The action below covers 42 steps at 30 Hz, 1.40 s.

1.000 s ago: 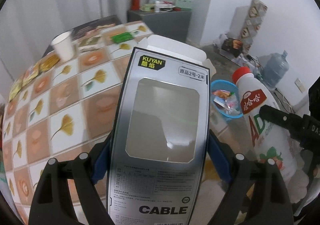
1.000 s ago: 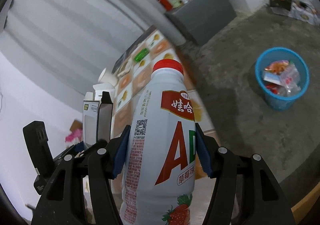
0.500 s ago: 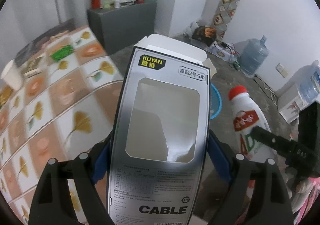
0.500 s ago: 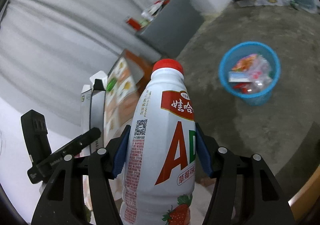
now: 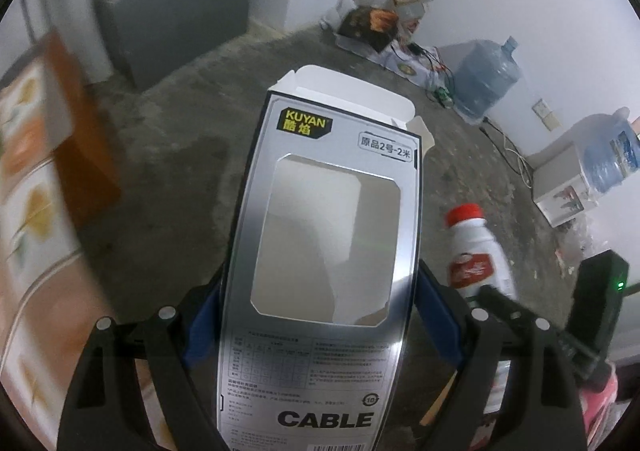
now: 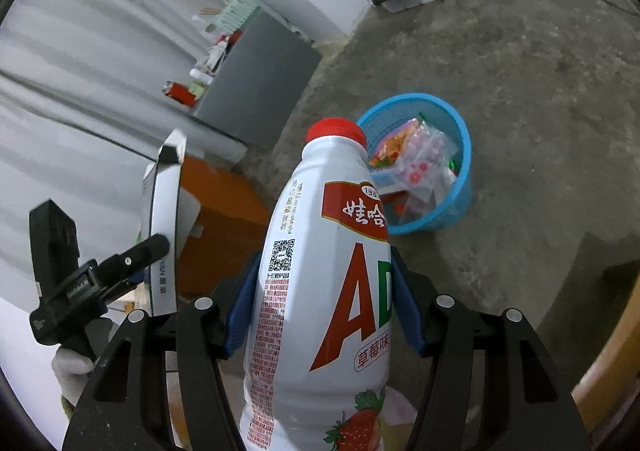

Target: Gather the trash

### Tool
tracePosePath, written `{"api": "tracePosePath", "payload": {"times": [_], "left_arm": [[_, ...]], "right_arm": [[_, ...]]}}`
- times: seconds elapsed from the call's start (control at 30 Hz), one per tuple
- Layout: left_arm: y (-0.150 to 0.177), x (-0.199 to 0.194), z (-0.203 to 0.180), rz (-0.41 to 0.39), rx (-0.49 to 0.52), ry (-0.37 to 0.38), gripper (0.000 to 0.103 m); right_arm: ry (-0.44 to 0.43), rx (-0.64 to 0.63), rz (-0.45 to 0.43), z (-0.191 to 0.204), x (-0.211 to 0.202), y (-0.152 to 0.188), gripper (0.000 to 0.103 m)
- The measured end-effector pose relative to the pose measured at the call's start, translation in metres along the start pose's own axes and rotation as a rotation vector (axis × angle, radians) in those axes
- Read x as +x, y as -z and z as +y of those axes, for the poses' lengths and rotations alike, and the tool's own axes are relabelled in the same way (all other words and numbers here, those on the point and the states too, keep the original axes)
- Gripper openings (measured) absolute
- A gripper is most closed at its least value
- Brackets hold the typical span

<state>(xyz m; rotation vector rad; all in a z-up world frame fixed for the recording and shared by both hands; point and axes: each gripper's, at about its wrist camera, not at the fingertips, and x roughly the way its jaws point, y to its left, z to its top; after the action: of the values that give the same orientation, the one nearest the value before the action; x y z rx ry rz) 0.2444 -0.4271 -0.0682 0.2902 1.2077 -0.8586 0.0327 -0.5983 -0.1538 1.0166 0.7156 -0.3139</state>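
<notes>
At the far left, the left gripper (image 5: 320, 315) pinches an empty silver-grey cardboard cable box with a cut-out window (image 5: 324, 251) by its two long edges, top flap open, held in the air over the bare concrete floor (image 5: 180, 139). Beside it, the right gripper (image 6: 320, 311) clamps a white plastic strawberry-milk bottle with a red cap (image 6: 332, 271). Farther right stands the round blue plastic waste basket (image 6: 460, 187), already holding wrappers. Judged from this, both pieces are picked up and near the basket; dropping them in remains.
</notes>
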Motion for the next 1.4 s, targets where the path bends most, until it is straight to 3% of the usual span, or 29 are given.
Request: {"api": "tracePosePath", "payload": {"times": [0.2,0.3,0.47,0.6,0.73,0.97,1.1,1.2,1.27,1.4], "left_arm": [[-0.057,0.064,-0.025,0.026,-0.002,0.018,0.085],[-0.085,0.101,-0.035,0.024,-0.014,0.039,0.092],[-0.095,0.137,-0.046,0.046,-0.023,0.038,0.092],[-0.086,0.133,-0.042,0.048,-0.044,0.082,0.092],[-0.078,0.103,-0.040,0.001,-0.007,0.105,0.092],[-0.049,-0.001,-0.031,-0.147,0.068,0.160,0.092],[-0.011,-0.072,-0.018,-0.236,0.100,0.169,0.092],[0.027,-0.122,-0.003,-0.290,0.087,0.163,0.094],[0.060,-0.157,0.010,-0.339,0.060,0.148,0.097],[0.126,-0.209,0.037,-0.434,-0.041,0.079,0.097]], "right_arm": [[0.046,0.054,-0.012,-0.028,0.052,-0.055,0.058],[0.082,0.073,-0.047,-0.043,0.080,-0.078,0.069],[0.128,0.119,-0.047,-0.067,0.099,-0.088,0.072],[0.139,0.100,-0.080,-0.069,0.078,-0.074,0.072],[0.167,0.062,-0.106,-0.069,0.056,-0.054,0.072],[0.183,-0.031,-0.176,-0.051,0.010,-0.017,0.072],[0.167,-0.154,-0.259,-0.016,-0.028,0.015,0.076],[0.139,-0.288,-0.343,0.022,-0.059,0.040,0.085],[0.125,-0.379,-0.405,0.046,-0.075,0.056,0.095],[0.051,-0.522,-0.511,0.099,-0.107,0.084,0.095]]}}
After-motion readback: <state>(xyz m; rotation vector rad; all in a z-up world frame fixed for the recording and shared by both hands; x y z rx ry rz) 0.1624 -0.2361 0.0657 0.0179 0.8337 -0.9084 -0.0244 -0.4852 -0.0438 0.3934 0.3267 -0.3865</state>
